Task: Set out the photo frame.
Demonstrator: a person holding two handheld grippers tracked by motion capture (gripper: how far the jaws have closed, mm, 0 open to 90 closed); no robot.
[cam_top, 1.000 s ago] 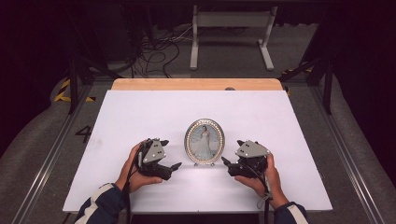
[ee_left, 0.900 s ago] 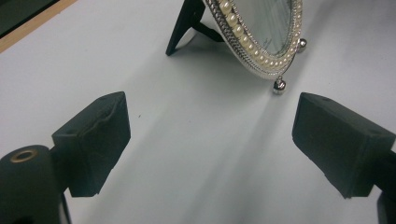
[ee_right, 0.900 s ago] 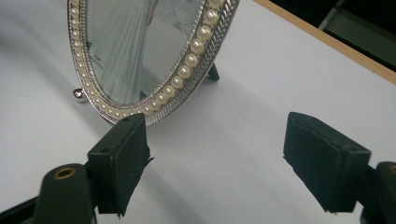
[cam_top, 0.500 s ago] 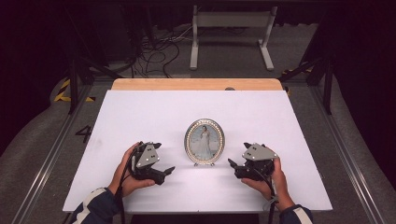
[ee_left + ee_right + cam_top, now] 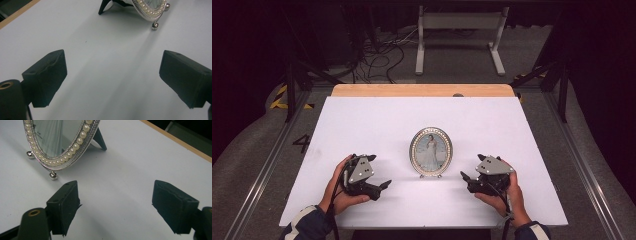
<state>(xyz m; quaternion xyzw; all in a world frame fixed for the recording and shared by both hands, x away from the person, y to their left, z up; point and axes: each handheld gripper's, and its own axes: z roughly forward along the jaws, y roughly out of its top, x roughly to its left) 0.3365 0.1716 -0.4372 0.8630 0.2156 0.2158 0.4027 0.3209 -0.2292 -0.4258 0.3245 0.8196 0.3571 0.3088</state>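
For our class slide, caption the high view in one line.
Oval pearl-rimmed photo frame stands on white table between open left gripper and right gripper.

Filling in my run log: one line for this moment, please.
frame: upright, untouched | left claw: open | right claw: open

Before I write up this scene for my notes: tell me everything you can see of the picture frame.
The picture frame is a small oval, silvery with a ring of pearl-like beads round its rim, holding a picture of a figure in a white dress. It stands upright on the white table on small ball feet, propped by a dark strut behind. It sits between the two grippers, and nothing but the table touches it.
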